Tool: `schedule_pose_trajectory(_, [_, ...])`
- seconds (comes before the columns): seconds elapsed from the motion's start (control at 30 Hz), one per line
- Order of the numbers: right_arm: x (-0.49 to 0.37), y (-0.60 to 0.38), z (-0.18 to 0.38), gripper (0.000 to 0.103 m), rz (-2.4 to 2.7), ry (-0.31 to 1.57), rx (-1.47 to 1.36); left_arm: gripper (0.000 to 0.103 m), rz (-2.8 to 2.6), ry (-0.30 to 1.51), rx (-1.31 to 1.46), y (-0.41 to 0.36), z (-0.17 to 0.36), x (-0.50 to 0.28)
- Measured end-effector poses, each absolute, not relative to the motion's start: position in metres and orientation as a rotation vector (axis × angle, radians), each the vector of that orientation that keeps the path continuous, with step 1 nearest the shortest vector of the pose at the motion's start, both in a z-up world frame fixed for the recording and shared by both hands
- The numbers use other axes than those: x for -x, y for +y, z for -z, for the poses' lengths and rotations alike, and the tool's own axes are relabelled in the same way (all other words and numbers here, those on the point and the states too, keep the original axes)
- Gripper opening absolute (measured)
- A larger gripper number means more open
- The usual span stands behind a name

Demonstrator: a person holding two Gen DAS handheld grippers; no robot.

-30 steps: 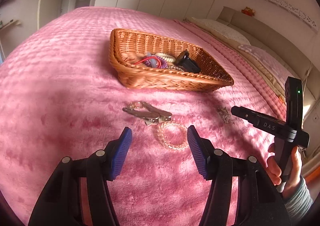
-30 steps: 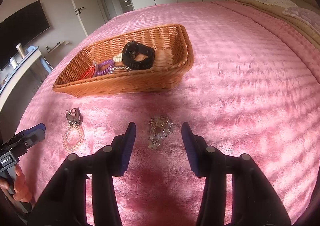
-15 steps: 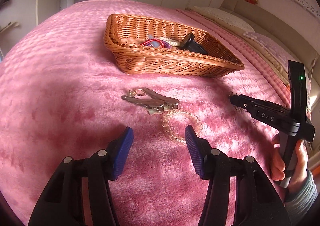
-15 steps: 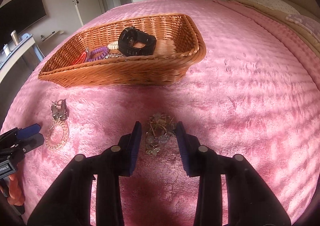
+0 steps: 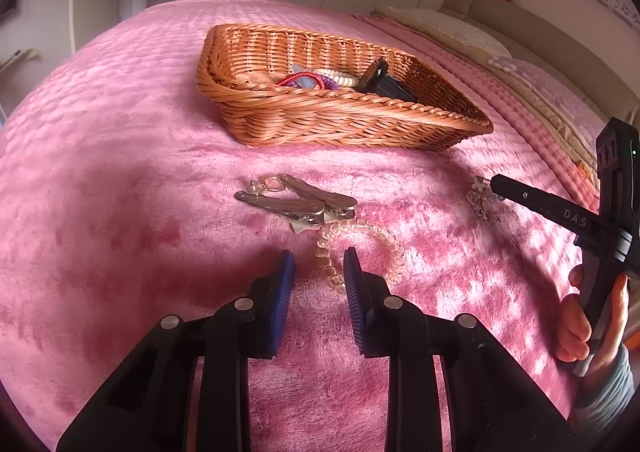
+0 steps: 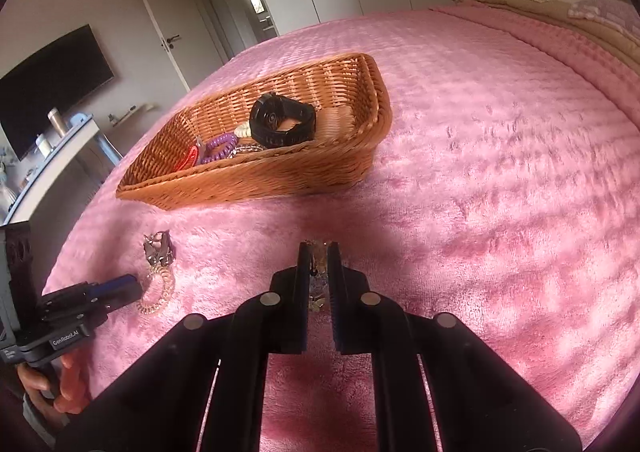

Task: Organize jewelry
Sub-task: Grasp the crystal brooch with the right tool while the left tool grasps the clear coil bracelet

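Observation:
A wicker basket point(image 5: 320, 124) on the pink bedspread holds a black watch point(image 6: 282, 124), a purple coil point(image 6: 218, 146), a red band and beads. My left gripper point(image 5: 318, 266) has its jaws narrowed around the near edge of a clear spiral hair tie point(image 5: 360, 248), with a gap still showing on either side. Silver hair clips point(image 5: 298, 204) lie just beyond it. My right gripper point(image 6: 319, 252) is shut on a gold chain jewelry piece point(image 6: 318, 276) lying on the bedspread; that piece also shows in the left wrist view point(image 5: 482, 196).
The basket point(image 6: 256, 176) stands just beyond both grippers. Pillows point(image 5: 452, 26) and a headboard lie at the far right. A TV point(image 6: 52, 84) and a white shelf with bottles stand at the left of the bed.
Both grippers moved down and forward to the bedspread. The right jaws closed onto the gold chain piece. The left jaws narrowed around the clear spiral hair tie.

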State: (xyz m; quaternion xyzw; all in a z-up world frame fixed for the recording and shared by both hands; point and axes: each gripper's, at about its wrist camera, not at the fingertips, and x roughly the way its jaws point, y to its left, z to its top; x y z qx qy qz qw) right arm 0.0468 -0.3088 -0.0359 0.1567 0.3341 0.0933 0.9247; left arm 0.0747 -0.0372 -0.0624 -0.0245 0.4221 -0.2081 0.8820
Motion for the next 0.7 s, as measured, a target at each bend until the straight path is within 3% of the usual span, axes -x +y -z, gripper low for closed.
schedule_pose_trajectory(0.7, [0.007, -0.315, 0.019, 0.007, -0.273, 0.669, -0.363, 0.024, 0.476, 0.865, 0.122, -0.027, 0.065, -0.072])
